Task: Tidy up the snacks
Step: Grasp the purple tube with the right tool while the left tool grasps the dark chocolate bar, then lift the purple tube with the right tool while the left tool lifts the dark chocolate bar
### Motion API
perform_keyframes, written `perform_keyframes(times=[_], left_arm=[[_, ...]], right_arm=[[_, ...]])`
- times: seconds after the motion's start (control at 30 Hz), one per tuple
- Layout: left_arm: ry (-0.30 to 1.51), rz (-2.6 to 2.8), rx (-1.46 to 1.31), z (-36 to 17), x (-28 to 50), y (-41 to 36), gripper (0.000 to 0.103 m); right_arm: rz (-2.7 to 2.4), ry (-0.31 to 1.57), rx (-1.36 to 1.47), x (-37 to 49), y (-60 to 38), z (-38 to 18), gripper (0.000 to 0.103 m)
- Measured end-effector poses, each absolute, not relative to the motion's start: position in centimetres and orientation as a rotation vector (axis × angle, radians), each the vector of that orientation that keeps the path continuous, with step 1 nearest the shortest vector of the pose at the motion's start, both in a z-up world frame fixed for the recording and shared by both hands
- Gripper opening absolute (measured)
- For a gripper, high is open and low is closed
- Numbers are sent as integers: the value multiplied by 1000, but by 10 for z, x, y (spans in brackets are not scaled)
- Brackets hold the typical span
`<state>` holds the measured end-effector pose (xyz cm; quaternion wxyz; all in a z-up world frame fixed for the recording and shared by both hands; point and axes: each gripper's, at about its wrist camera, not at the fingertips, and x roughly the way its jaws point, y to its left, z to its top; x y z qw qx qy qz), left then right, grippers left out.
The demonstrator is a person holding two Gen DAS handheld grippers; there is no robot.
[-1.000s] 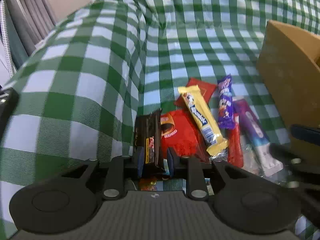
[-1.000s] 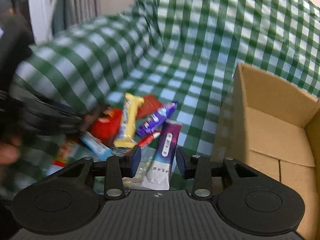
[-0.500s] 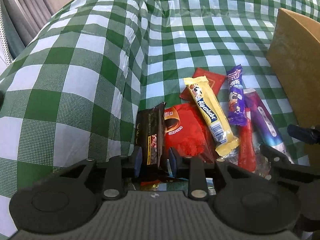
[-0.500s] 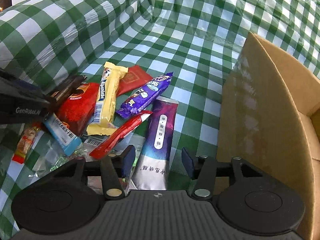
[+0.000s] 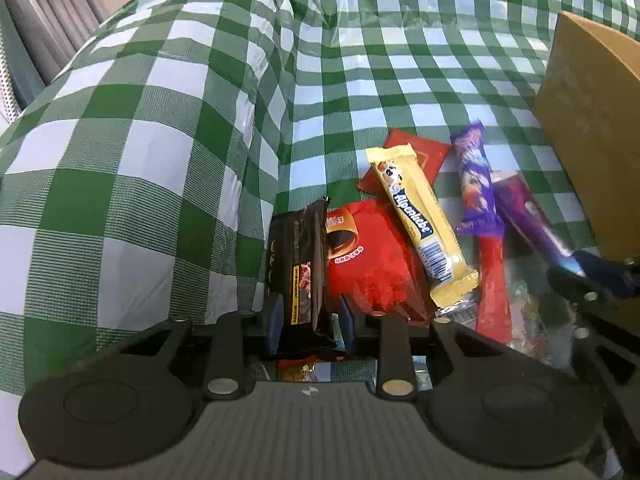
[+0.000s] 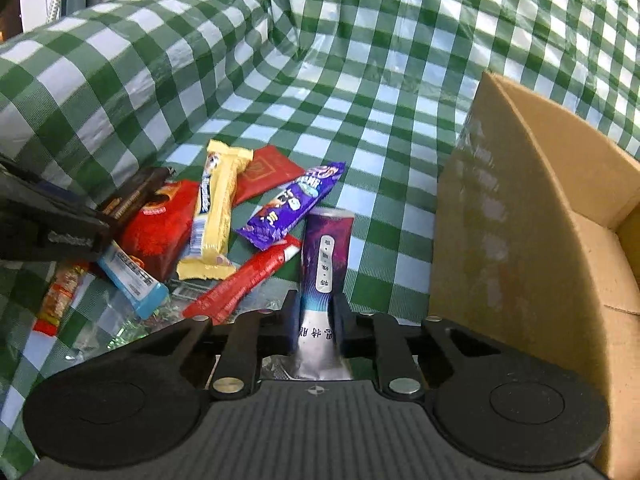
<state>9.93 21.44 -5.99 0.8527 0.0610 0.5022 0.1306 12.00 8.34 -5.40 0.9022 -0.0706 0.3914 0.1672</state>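
A pile of snacks lies on the green checked cloth. My left gripper (image 5: pixel 307 320) is shut on a black snack packet (image 5: pixel 298 264), which also shows in the right wrist view (image 6: pixel 132 196). My right gripper (image 6: pixel 317 314) is shut on a purple tube pouch (image 6: pixel 326 256), beside the cardboard box (image 6: pixel 520 216). A red pack (image 5: pixel 368 256), a yellow Alpenliebe bar (image 5: pixel 420 216), a purple bar (image 5: pixel 476 184) and a red stick (image 5: pixel 492 284) lie between the grippers.
The open cardboard box (image 5: pixel 592 120) stands at the right. A flat red packet (image 6: pixel 264 172), a light blue packet (image 6: pixel 132 276) and a small orange stick (image 6: pixel 60 296) lie in the pile. The cloth rises in folds at the left and back.
My right gripper has closed on the purple tube pouch, which was between open fingers before. My left gripper still holds the black packet and has hardly moved.
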Motion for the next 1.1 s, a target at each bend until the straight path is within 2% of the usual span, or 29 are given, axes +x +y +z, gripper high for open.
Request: perform_keyframes(times=[0.17, 0.23, 0.3, 0.33, 0.47, 0.6, 0.7, 0.8, 0.87, 0.9, 0.97, 1.0, 1.03, 1.1], left_arm=[[1088, 282, 107, -68, 105, 220, 31], [1082, 278, 102, -68, 104, 221, 18], [1063, 274, 67, -64, 100, 226, 12], [1048, 272, 41, -60, 97, 229, 6], [950, 194, -161, -33, 72, 244, 4], [911, 98, -254, -17, 44, 241, 3], [949, 20, -256, -18, 30, 226, 3], [1065, -40, -237, -34, 24, 207, 1], [1060, -8, -208, -35, 21, 202, 2], [1037, 9, -210, -33, 20, 203, 7], [994, 32, -261, -27, 19, 209, 27], [981, 50, -283, -25, 17, 214, 46], [971, 70, -296, -25, 20, 219, 54], [993, 92, -320, -31, 25, 223, 57]], right_arm=[[389, 779, -128, 109, 77, -30, 17], [412, 773, -122, 101, 73, -14, 17], [437, 776, -114, 95, 68, -1, 17], [459, 780, -107, 89, 63, 7, 17], [539, 780, -128, 58, 48, 23, 17], [581, 792, -165, 24, 37, 11, 17], [590, 847, -160, 13, 34, -9, 17], [612, 916, -155, 10, 37, -25, 19], [631, 932, -152, 9, 39, -31, 21], [632, 922, -160, 6, 41, -33, 26], [630, 892, -180, 7, 42, -34, 37], [628, 883, -177, 8, 42, -34, 40], [632, 884, -168, 11, 41, -35, 41], [637, 895, -163, 14, 43, -38, 41]])
